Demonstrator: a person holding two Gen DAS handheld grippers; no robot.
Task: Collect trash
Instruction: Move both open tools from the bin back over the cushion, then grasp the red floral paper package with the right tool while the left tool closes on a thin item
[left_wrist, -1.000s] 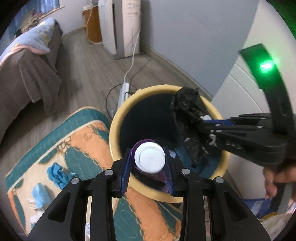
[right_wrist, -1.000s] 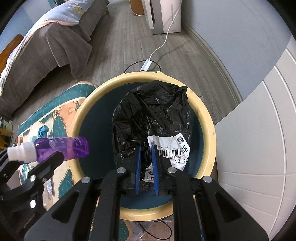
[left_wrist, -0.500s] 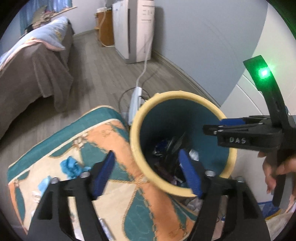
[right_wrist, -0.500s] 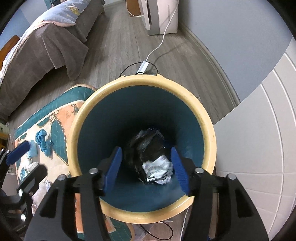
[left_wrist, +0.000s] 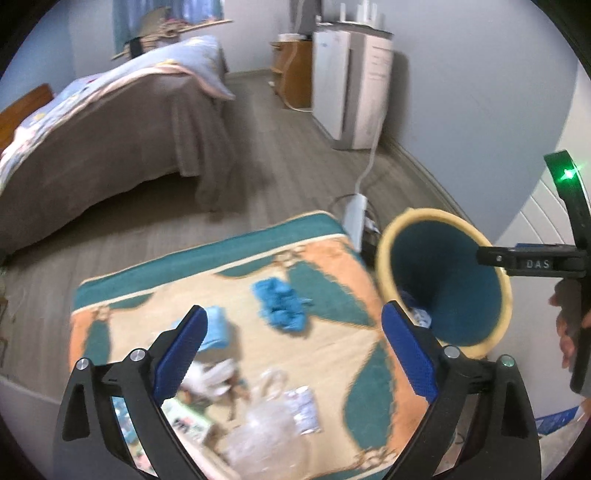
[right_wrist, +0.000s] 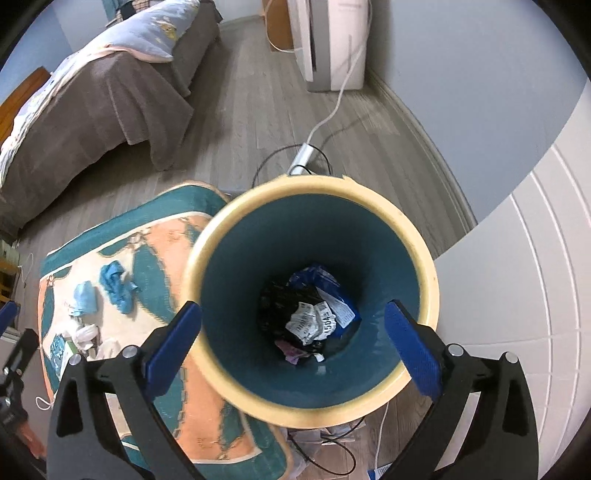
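Left wrist view: your left gripper (left_wrist: 291, 347) is spreading wide with nothing between its pads, above the rug (left_wrist: 332, 266). Blue crumpled trash (left_wrist: 282, 304) lies just ahead of it; the bin (left_wrist: 443, 288) stands ahead to the right.

Right wrist view: your right gripper (right_wrist: 293, 338) is opening too, empty, directly over the bin (right_wrist: 314, 184), whose black bag (right_wrist: 280, 306) lies at the bottom.

A home bedroom: a bed (left_wrist: 110, 140) with a brown cover and blue pillow stands on grey wood flooring (left_wrist: 280, 173), beside a patterned rug (left_wrist: 332, 266)
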